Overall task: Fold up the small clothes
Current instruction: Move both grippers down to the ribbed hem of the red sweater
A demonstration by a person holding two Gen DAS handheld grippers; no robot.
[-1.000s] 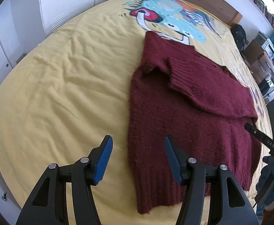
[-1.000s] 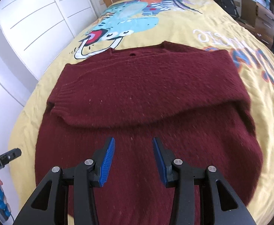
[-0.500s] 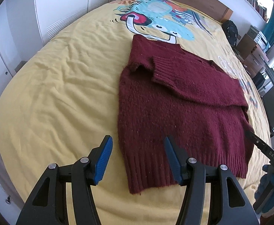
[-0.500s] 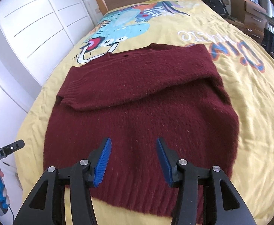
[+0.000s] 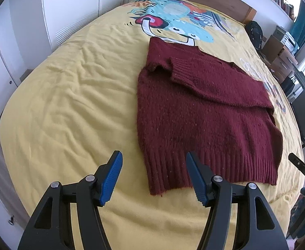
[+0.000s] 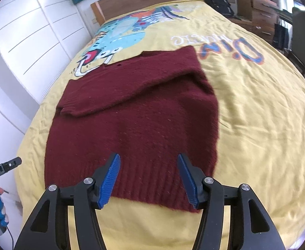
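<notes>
A dark red knitted sweater [image 5: 204,116] lies flat on the yellow bed cover [image 5: 69,108], with its sleeves folded across the chest and its ribbed hem toward me. It also shows in the right wrist view [image 6: 135,120]. My left gripper [image 5: 153,175] is open and empty, above the hem's left corner. My right gripper [image 6: 148,177] is open and empty, above the hem's right half. The right gripper's tip shows at the right edge of the left wrist view [image 5: 300,166].
The bed cover [image 6: 256,108] carries a cartoon print [image 6: 119,39] near the wooden headboard [image 6: 152,2]. White wardrobe doors [image 5: 69,16] stand along the left side. Drawers and a backpack [image 6: 219,2] stand at the right of the bed.
Both grippers have drawn back toward the foot of the bed, so the sweater's hem now shows in both views. The sweater has not moved. Both stay open.
</notes>
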